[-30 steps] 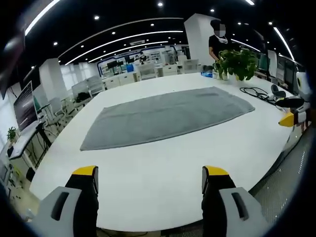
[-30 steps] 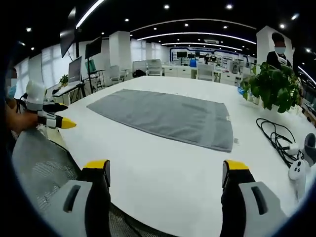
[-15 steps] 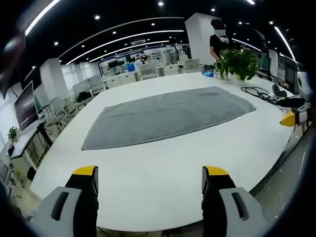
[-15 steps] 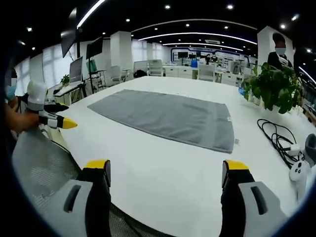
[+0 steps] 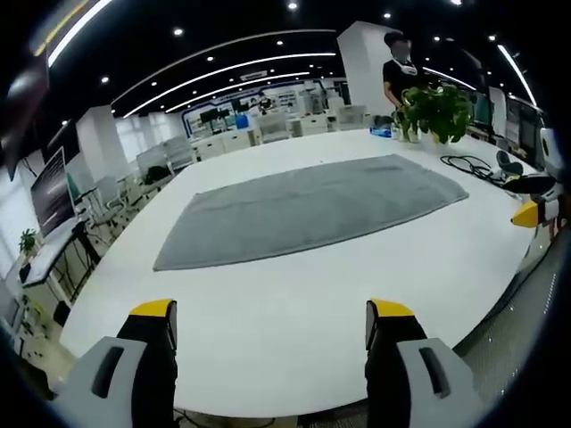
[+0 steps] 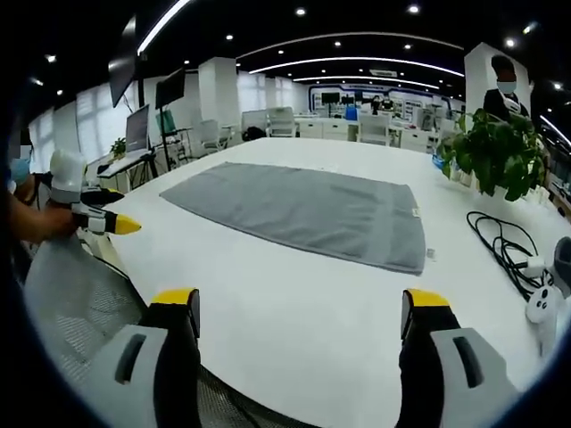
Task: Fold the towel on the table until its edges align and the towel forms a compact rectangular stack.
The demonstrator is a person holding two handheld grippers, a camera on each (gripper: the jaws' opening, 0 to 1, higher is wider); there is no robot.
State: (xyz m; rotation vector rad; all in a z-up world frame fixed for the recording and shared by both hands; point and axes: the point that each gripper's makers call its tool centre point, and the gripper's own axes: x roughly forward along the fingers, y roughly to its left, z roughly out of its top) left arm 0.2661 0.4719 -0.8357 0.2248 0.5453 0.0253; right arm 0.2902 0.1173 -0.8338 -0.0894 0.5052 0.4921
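Grey towel [image 5: 308, 208] lies flat, fully spread on the white table [image 5: 294, 312], at 12 o'clock in the left gripper view; nothing folded yet. Left hand-held gripper [image 5: 270, 323] is released, jaws wide apart, empty, hovering near the table edge, well short of the cloth. Right hand-held gripper [image 6: 303, 312] likewise released and empty; in the right gripper view the towel [image 6: 303, 212] sits at 12, w/ a potted plant [image 6: 496, 152] at 2 and a black cable [image 6: 504, 250] at 3. To do the first fold well, I'd say: bring each gripper to a near corner, pinch one layer only, lift both together, carry across to the far edge, match corners before letting go. Keep the cloth off the cable.
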